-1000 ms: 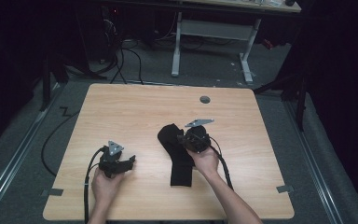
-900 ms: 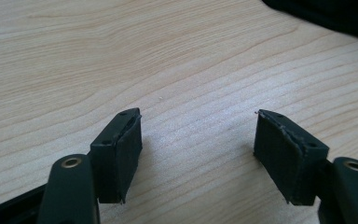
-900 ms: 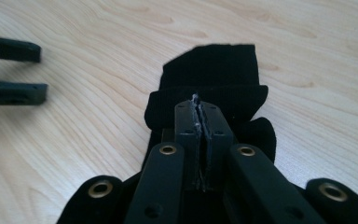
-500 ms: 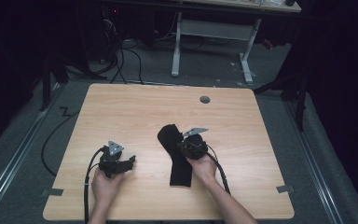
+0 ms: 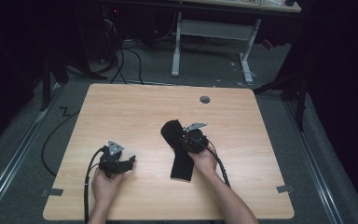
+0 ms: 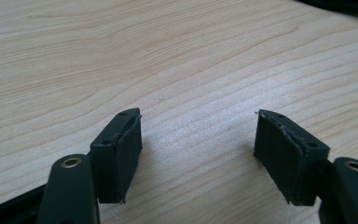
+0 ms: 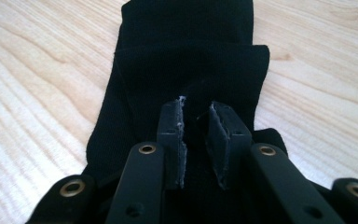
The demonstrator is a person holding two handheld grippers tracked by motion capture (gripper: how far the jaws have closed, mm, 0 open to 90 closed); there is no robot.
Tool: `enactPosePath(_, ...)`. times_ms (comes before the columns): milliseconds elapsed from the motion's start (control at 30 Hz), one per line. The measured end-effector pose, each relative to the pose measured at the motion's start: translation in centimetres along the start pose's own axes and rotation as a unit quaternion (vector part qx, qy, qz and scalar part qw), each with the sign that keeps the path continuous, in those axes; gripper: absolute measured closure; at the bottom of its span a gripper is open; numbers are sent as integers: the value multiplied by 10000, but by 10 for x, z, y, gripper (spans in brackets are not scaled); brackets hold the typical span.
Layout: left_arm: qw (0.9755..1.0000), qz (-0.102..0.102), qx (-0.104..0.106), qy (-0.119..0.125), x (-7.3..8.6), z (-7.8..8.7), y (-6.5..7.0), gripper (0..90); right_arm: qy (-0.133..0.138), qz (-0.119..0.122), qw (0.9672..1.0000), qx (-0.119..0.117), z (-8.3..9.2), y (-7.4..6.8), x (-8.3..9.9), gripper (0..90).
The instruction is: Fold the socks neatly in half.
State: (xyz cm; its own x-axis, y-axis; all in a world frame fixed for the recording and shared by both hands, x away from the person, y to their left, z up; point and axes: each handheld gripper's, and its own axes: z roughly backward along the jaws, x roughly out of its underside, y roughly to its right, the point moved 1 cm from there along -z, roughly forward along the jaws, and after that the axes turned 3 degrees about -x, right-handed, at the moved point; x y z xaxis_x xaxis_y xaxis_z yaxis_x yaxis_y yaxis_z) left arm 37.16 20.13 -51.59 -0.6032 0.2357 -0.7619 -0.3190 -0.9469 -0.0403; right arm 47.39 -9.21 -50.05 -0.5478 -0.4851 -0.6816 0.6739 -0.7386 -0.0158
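On the wooden bench (image 5: 135, 112) a black sock (image 5: 181, 158) lies right of the middle, its toe end toward the far left and its long leg running back toward the near edge. In the right claw view part of the sock (image 7: 191, 60) is folded over on itself, a second layer ending in a straight edge across it.

The right claw (image 5: 192, 139) sits low on the sock's far part, the hand behind it. A second ago it was held higher and slightly farther back; since then it has come down onto the cloth. Its jaws, pinched together then, have just been opening: in its own view the right claw (image 7: 196, 112) shows a narrow gap between the two pads, with the black fabric lying under and between them, and the pads do not press on it. The sock itself lies in the same spot as before.

The left claw (image 5: 129, 161) rests on the bench near the left, well apart from the sock, where it was a second ago. In its own view the left claw (image 6: 198, 128) has its jaws spread wide over bare wood with nothing between them.
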Motion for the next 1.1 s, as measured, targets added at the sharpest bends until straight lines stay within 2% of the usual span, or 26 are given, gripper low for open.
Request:
enactPosePath(100,10000,1,-1,0,0,0,0,324,1,19,10000,-34,-1,2,-2,700)
enactPosePath(167,10000,3,-1,0,0,0,0,324,94,-47,9999,-114,4,4,-1,648)
enactPosePath(300,10000,3,-6,1,0,0,0,324,389,5,9991,-179,28,4,-2,612)
enactPosePath(467,10000,0,-1,-1,0,0,0,324,732,75,9969,-285,65,3,6,649)
enactPosePath(533,10000,-1,1,-1,0,0,0,323,744,89,9962,-441,73,1,15,685)
enactPosePath(567,10000,-1,1,-1,0,0,0,323,648,125,9966,-498,74,-2,22,693)
enactPosePath(700,10000,-3,1,-3,0,0,0,323,360,196,9981,-460,64,-7,36,669)
enactPosePath(833,10000,-2,1,-2,0,0,0,323,103,174,9990,-405,44,-7,42,662)
enactPosePath(933,10000,-3,1,-2,0,0,0,323,89,145,9991,-390,38,-3,43,692)
enactPosePath(967,10000,-2,0,-2,0,0,0,323,96,160,9994,-281,37,4,43,742)
enactPosePath(1100,10000,-4,1,-4,0,0,0,322,-3,235,9996,-166,37,14,41,810)
